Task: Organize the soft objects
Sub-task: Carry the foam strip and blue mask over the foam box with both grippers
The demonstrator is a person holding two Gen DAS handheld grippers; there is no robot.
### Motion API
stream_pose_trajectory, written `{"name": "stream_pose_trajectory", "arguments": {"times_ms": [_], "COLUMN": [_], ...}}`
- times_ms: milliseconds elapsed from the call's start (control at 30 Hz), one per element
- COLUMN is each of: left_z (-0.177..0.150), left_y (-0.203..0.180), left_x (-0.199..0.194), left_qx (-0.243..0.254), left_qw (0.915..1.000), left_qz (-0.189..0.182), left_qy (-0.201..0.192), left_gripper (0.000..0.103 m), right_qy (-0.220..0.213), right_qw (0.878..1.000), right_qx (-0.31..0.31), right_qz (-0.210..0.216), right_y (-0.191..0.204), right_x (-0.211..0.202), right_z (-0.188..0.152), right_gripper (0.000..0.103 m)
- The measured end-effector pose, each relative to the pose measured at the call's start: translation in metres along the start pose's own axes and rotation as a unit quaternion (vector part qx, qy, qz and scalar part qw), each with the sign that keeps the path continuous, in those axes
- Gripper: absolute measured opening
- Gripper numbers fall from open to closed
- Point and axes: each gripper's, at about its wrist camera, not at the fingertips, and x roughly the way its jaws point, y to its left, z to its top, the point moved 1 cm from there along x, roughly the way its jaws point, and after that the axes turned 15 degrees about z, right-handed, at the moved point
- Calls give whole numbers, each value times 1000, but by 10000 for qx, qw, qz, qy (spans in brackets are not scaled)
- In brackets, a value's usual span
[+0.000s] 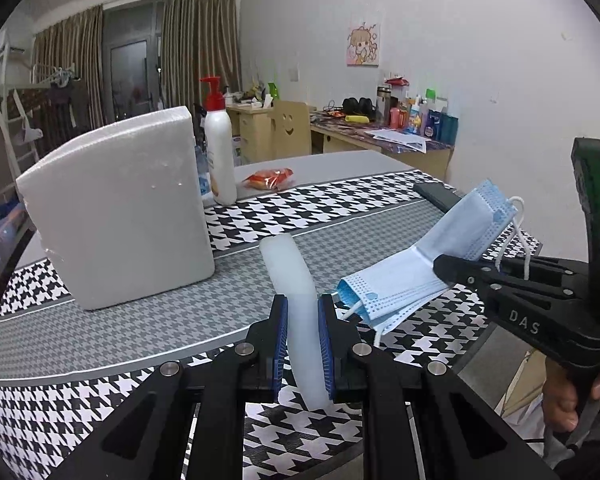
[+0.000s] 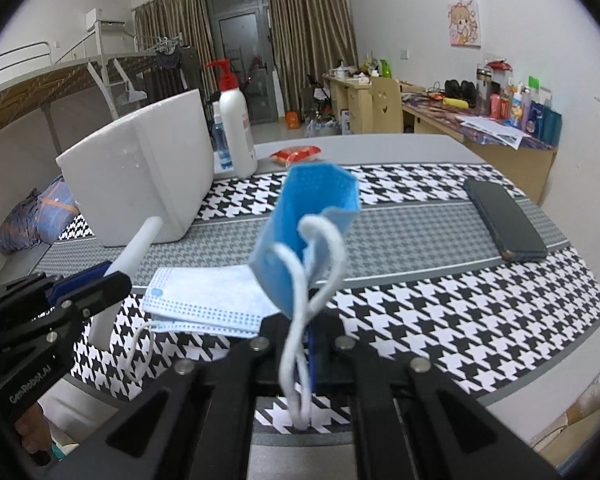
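Note:
My left gripper (image 1: pixel 303 312) is shut on a white foam strip (image 1: pixel 296 300) that stands up between its blue pads and curves away over the table. The strip also shows in the right wrist view (image 2: pixel 134 254). My right gripper (image 2: pixel 306 332) is shut on a blue face mask (image 2: pixel 304 236), folded upward, its white ear loops hanging in front of the fingers. The mask's other end (image 1: pixel 388 284) rests on the houndstooth cloth (image 1: pixel 380 200). The right gripper (image 1: pixel 444 268) shows at the right of the left wrist view.
A large white foam block (image 1: pixel 116 208) stands at the left of the table. Behind it are a white pump bottle (image 1: pixel 219 152) with red top and a red snack packet (image 1: pixel 268 178). A dark phone (image 2: pixel 504 220) lies at the right. Desks and a chair stand beyond.

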Motion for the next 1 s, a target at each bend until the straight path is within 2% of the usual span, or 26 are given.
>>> {"name": "stream_pose_trajectory", "arguments": {"times_ms": [1000], "left_z": [25], "left_y": [34], "left_x": [-39], "left_qx": [-47], "left_qw": [9987], "left_qz": [92], "left_qy": [-495], "left_gripper": [16], "right_qy": [-540], "right_qw": [9976], "right_qx": [-415], "right_qz": [-74], "right_y": [32], "right_x": [-25], "right_z": [32], "right_gripper": [7]}}
